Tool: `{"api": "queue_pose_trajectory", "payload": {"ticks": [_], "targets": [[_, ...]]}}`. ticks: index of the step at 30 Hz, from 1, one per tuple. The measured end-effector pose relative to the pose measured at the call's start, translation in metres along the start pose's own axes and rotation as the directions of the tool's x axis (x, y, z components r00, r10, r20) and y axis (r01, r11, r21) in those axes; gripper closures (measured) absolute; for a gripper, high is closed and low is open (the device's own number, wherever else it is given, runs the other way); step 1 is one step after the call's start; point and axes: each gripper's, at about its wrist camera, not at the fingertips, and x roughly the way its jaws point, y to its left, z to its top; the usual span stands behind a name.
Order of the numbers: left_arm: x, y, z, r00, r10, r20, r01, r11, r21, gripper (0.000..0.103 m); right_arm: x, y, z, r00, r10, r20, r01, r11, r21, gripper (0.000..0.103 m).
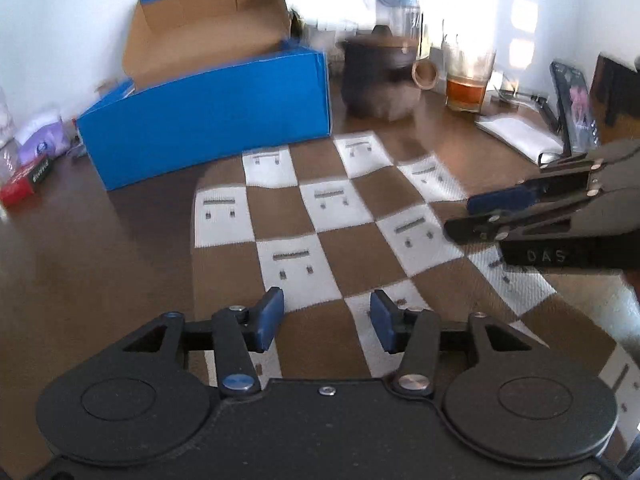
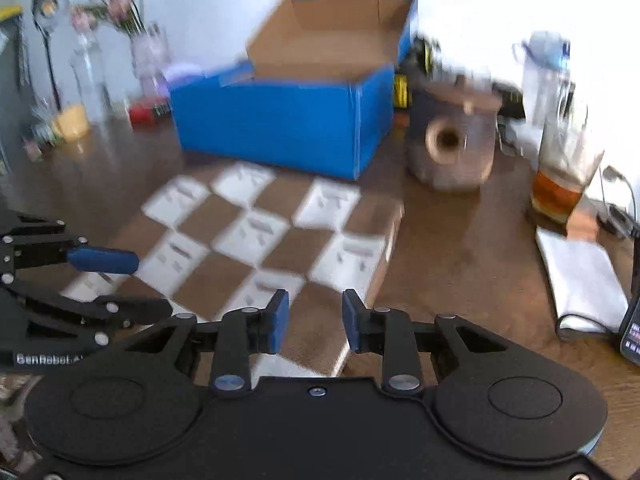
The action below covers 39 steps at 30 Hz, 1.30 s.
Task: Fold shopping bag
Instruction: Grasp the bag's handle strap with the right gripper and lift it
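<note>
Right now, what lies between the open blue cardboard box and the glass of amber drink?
A dark round pot with a lid and a hollow wooden side handle stands between the blue cardboard box and the glass of amber drink; both wrist views show it.

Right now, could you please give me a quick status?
Left gripper open, right gripper open, both empty. Bag flat on table. Blue box behind it.

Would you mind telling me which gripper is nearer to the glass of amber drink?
Right. The right gripper is over the bag's edge facing the glass; the left gripper is farther across the bag.
</note>
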Motion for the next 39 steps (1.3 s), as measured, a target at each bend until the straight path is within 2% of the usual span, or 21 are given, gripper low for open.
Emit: {"api": "queue_pose_trajectory", "payload": {"ticks": [6, 8, 9, 13, 16, 19, 21, 24, 26, 28, 29, 31, 32, 33, 35, 37, 39], "targets": [[-0.004, -0.001, -0.002, 1.000, 0.003, 0.002, -0.003, 1.000, 0.001, 0.055, 0.000, -0.010, -0.003, 1.000, 0.026, -0.003, -0.026, 0.998, 0.058, 0.073], [-0.006, 0.000, 0.001, 1.000, -0.016, -0.010, 0.016, 1.000, -0.001, 0.050, -0.009, -0.011, -0.006, 1.000, 0.022, -0.001, -0.022, 0.998, 0.056, 0.070], [-0.007, 0.001, 0.002, 1.000, -0.025, -0.015, 0.025, 1.000, -0.002, 0.046, -0.021, -0.013, -0.011, 0.999, 0.042, 0.026, -0.043, 0.998, 0.037, 0.069], [-0.017, 0.004, 0.009, 0.997, -0.071, -0.019, 0.071, 0.997, -0.018, 0.045, -0.076, -0.028, -0.038, 0.986, 0.088, 0.145, -0.077, 0.994, -0.079, 0.064], [-0.035, -0.001, 0.023, 0.986, -0.165, 0.027, 0.165, 0.986, 0.019, 0.045, -0.117, -0.023, -0.058, 0.968, 0.136, 0.212, -0.089, 0.972, -0.216, 0.059], [-0.025, -0.014, 0.032, 0.985, -0.170, 0.019, 0.167, 0.981, 0.098, 0.045, -0.148, -0.010, -0.084, 0.949, 0.208, 0.238, -0.107, 0.919, -0.379, 0.054], [-0.015, -0.021, 0.034, 0.985, -0.170, -0.005, 0.169, 0.980, 0.101, 0.045, -0.150, -0.004, -0.101, 0.941, 0.252, 0.226, -0.126, 0.880, -0.459, 0.054], [-0.003, -0.036, 0.034, 0.980, -0.198, -0.039, 0.201, 0.972, 0.119, 0.045, -0.150, 0.004, -0.112, 0.931, 0.305, 0.199, -0.168, 0.846, -0.506, 0.054], [0.002, -0.044, 0.032, 0.981, -0.186, -0.059, 0.193, 0.972, 0.137, 0.045, -0.152, 0.009, -0.116, 0.923, 0.341, 0.180, -0.201, 0.824, -0.530, 0.054], [0.007, -0.046, 0.028, 0.981, -0.176, -0.075, 0.185, 0.973, 0.138, 0.045, -0.148, 0.018, -0.122, 0.917, 0.384, 0.112, -0.252, 0.771, -0.585, 0.054], [0.010, -0.047, 0.024, 0.981, -0.176, -0.085, 0.186, 0.973, 0.134, 0.045, -0.147, 0.020, -0.124, 0.916, 0.389, 0.099, -0.258, 0.758, -0.599, 0.054], [0.012, -0.045, 0.020, 0.978, -0.188, -0.093, 0.198, 0.972, 0.124, 0.045, -0.144, 0.027, -0.131, 0.917, 0.390, 0.080, -0.253, 0.727, -0.639, 0.050], [0.012, -0.044, 0.020, 0.976, -0.193, -0.098, 0.204, 0.972, 0.120, 0.045, -0.140, 0.032, -0.136, 0.924, 0.373, 0.085, -0.222, 0.703, -0.676, 0.044], [0.013, -0.042, 0.019, 0.975, -0.199, -0.100, 0.210, 0.971, 0.118, 0.045, -0.138, 0.035, -0.139, 0.929, 0.357, 0.096, -0.192, 0.688, -0.700, 0.042], [0.013, -0.039, 0.017, 0.972, -0.212, -0.101, 0.223, 0.969, 0.110, 0.045, -0.139, 0.040, -0.144, 0.933, 0.338, 0.126, -0.146, 0.674, -0.725, 0.042], [0.014, -0.036, 0.016, 0.969, -0.226, -0.102, 0.236, 0.966, 0.101, 0.045, -0.139, 0.039, -0.141, 0.924, 0.339, 0.177, -0.108, 0.675, -0.730, 0.042], [0.015, -0.035, 0.017, 0.966, -0.236, -0.102, 0.246, 0.964, 0.097, 0.045, -0.139, 0.036, -0.136, 0.917, 0.348, 0.194, -0.103, 0.677, -0.729, 0.046]]}}
